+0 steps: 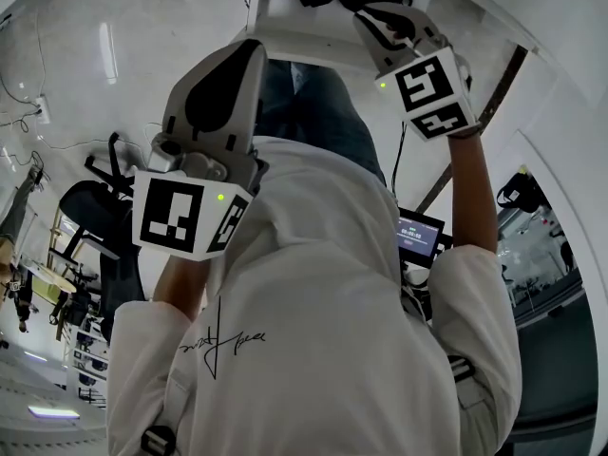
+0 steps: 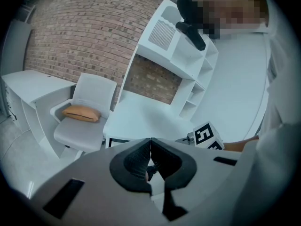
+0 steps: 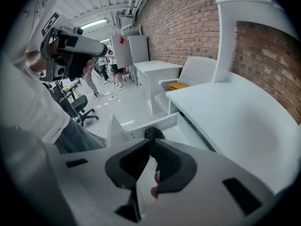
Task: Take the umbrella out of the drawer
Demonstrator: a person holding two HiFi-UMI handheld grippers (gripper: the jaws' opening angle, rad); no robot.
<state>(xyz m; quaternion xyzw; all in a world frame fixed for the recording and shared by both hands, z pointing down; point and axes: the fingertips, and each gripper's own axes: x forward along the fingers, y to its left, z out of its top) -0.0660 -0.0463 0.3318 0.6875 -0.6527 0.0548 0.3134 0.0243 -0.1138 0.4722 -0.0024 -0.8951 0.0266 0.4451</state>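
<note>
The left gripper point(image 2: 150, 142) and right gripper point(image 3: 150, 144) have their fingers closed and empty. The right gripper should open before straddling the umbrella point(image 3: 153, 132) in the drawer point(image 3: 141, 127).

A brick wall point(image 2: 84, 36), white desk point(image 2: 141, 119) and swivel chair point(image 3: 81, 105) mark an office.

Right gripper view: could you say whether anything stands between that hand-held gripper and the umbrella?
Nothing visible does: the drawer is open, and the dark umbrella lies uncovered just past the right hand-held gripper.

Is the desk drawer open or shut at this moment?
Open: the drawer stands pulled out from under the desk, with a dark object showing inside it.
</note>
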